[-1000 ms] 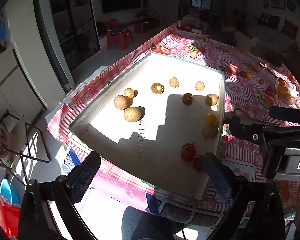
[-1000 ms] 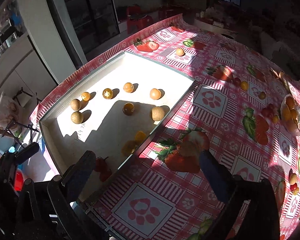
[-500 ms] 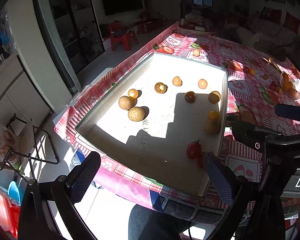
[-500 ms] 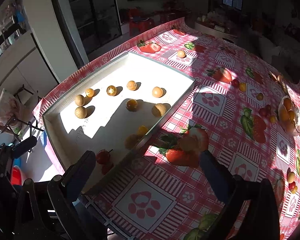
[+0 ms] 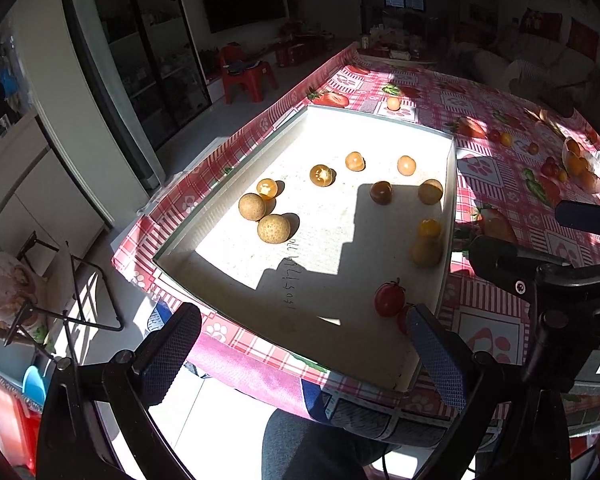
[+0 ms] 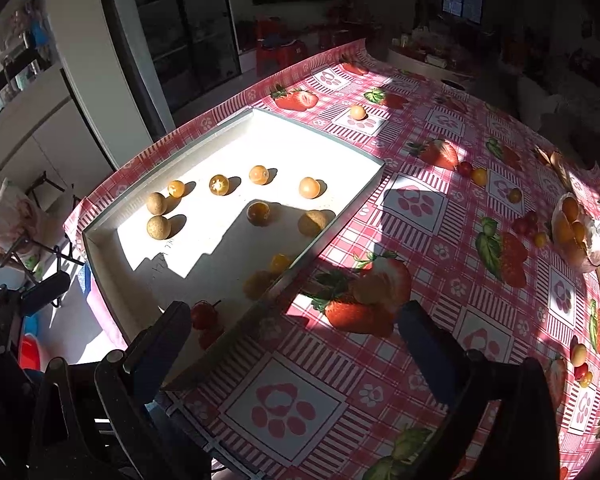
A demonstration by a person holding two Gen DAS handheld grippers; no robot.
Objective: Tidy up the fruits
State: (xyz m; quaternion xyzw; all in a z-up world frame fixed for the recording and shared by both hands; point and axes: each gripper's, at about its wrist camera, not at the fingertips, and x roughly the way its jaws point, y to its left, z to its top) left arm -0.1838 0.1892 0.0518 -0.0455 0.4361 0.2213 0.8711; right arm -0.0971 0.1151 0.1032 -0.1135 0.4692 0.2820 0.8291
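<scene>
Left tongs (image 5: 300,344) spread wide, empty, above the near edge of the tray (image 5: 447,240). Right tongs (image 6: 296,336) likewise wide apart, empty, over the tray's near right corner and the worktop (image 6: 420,216). In the tray, nearest — two red tomatoes (image 5: 389,299); further in, two brown round fruits (image 5: 274,229) touching at left; orange fruits (image 5: 406,165) scattered beyond. Far right on the worktop — a bowl (image 6: 576,228) of orange fruit, loose small fruits (image 6: 530,222) beside it.
</scene>
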